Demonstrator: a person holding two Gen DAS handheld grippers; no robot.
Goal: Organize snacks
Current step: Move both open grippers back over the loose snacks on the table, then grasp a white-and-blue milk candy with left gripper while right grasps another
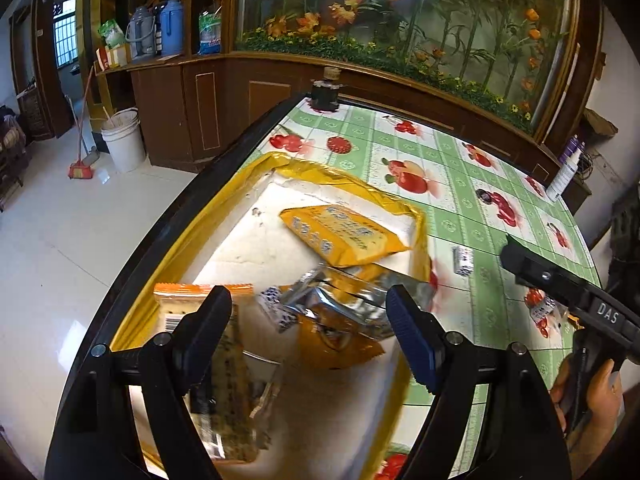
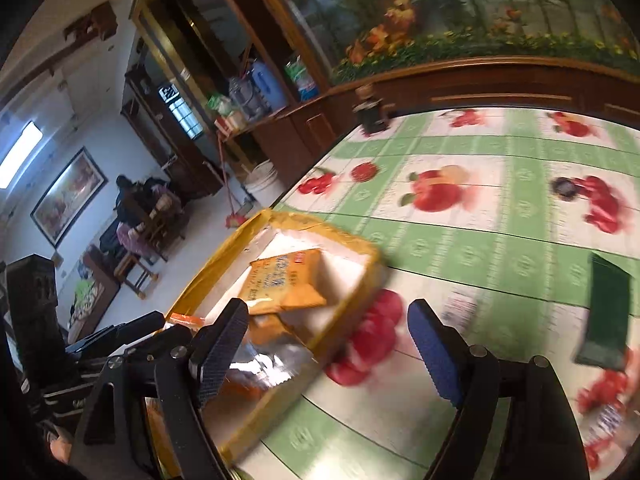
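Note:
A white foam box with yellow-taped rim [image 1: 418, 220] sits at the table's left edge; it also shows in the right wrist view [image 2: 360, 280]. Inside lie a yellow snack packet [image 1: 344, 234], a silver-and-orange packet [image 1: 340, 312], an orange-topped packet [image 1: 200, 296] and a small blue-white candy [image 1: 276, 306]. My left gripper [image 1: 308, 320] is open and empty above the box. My right gripper [image 2: 328, 340] is open and empty over the box's right rim; its body shows in the left wrist view [image 1: 568, 292]. The yellow packet [image 2: 286, 280] shows there too. Loose candies [image 1: 463, 260] [image 1: 540, 310] and a dark green packet [image 2: 606, 312] lie on the tablecloth.
The table has a green fruit-print cloth [image 1: 440, 160] and a black edge [image 1: 192, 200]. A dark jar [image 1: 325, 92] stands at the far corner, a white spray bottle [image 1: 564, 172] at the right. A wooden cabinet runs behind. A white bucket [image 1: 122, 140] and broom stand on the floor.

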